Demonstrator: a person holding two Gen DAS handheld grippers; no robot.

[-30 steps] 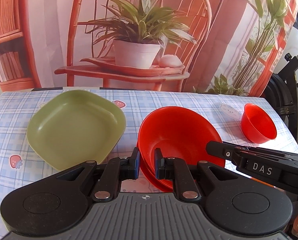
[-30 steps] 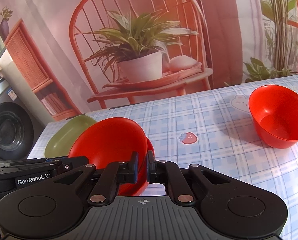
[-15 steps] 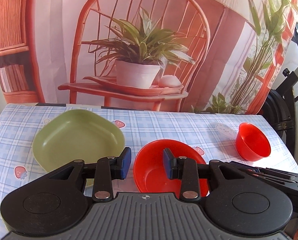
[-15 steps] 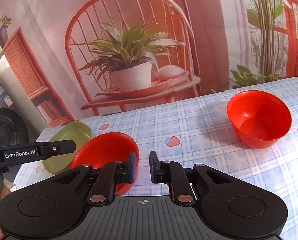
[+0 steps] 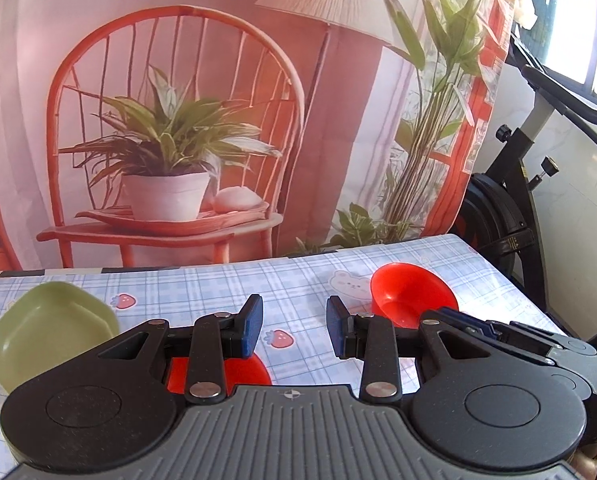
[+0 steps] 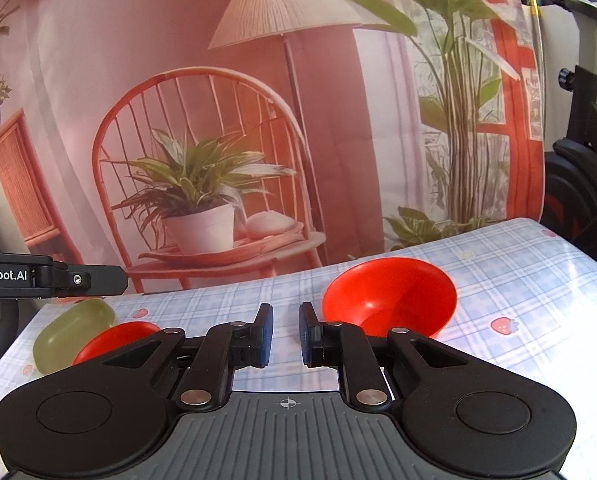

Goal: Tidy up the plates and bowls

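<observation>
A green plate (image 5: pixel 50 336) lies at the left of the table. A larger red bowl (image 5: pixel 238 370) sits beside it, mostly hidden under my left gripper (image 5: pixel 294 328), which is open and empty above the table. A small red bowl (image 5: pixel 412 298) stands at the right. In the right wrist view the small red bowl (image 6: pixel 390 296) sits just ahead and right of my right gripper (image 6: pixel 285 334), which is open and empty. The larger red bowl (image 6: pixel 114 338) and green plate (image 6: pixel 72 330) show at the left there.
The table (image 5: pixel 218 292) has a blue checked cloth with strawberry prints. A printed backdrop (image 5: pixel 178 120) hangs behind its far edge. An exercise bike (image 5: pixel 518 184) stands off the right edge. The left gripper's body (image 6: pixel 50 276) reaches in at the right wrist view's left.
Both grippers let go of the larger red bowl, opened and pulled back and up. Both views swung right, toward the small red bowl.
</observation>
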